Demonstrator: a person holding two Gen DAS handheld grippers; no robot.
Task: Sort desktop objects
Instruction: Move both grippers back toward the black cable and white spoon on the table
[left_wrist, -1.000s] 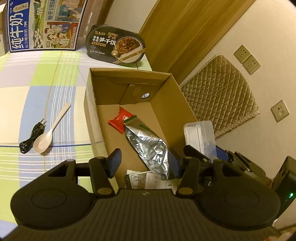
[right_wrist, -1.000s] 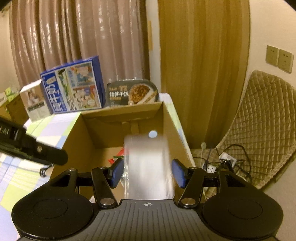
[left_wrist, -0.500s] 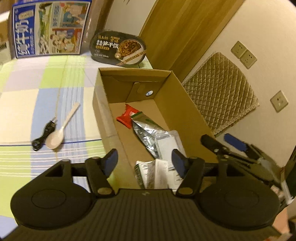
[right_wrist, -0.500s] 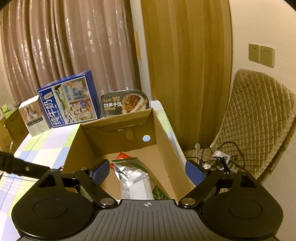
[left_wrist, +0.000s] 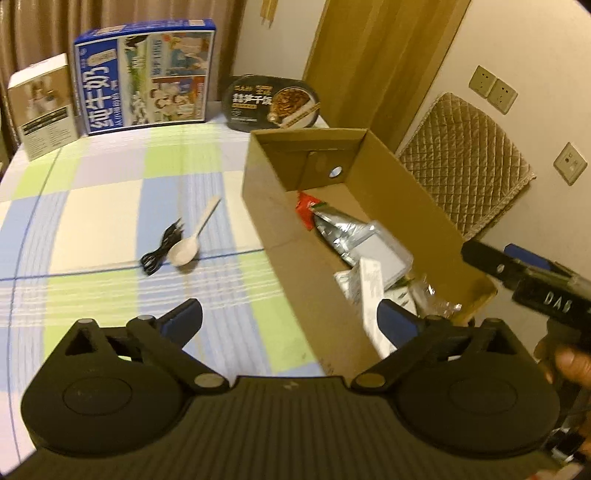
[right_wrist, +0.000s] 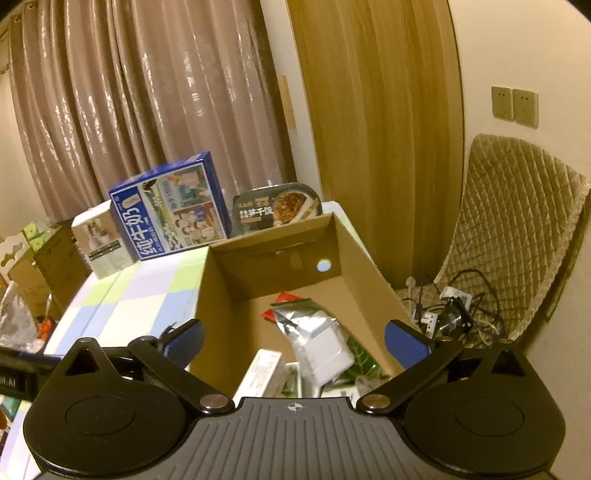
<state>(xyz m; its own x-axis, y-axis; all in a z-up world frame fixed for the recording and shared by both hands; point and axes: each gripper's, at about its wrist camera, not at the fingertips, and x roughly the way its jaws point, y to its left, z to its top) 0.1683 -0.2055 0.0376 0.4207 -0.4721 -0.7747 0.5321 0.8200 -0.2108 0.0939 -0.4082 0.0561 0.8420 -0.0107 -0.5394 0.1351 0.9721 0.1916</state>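
Observation:
An open cardboard box (left_wrist: 406, 192) stands at the table's right end. In it lie a red packet (left_wrist: 306, 206), a silver pouch (left_wrist: 343, 229), a clear plastic case (left_wrist: 384, 254) and a white carton (left_wrist: 371, 295). On the checked cloth to its left lie a pale spoon (left_wrist: 192, 240) and a black cable (left_wrist: 162, 247). My left gripper (left_wrist: 290, 319) hovers over the box's near left wall, its jaws opening with nothing gripped. My right gripper (right_wrist: 295, 339) is above the box's near end (right_wrist: 221, 280), jaws opening, empty; the case (right_wrist: 328, 350) rests below on the pouch (right_wrist: 303, 321).
A blue milk carton (left_wrist: 147, 74), a small white box (left_wrist: 42, 107) and a black meal bowl (left_wrist: 273, 101) stand along the table's far edge. A quilted chair (left_wrist: 465, 166) is right of the box, with cables and a power strip (right_wrist: 447, 310) on the floor. A hand (left_wrist: 569, 365) holds the right gripper.
The right gripper let go of the clear case, which now lies in the box. Both grippers' jaws spread wide and both pulled back from the box, the left one toward the cloth.

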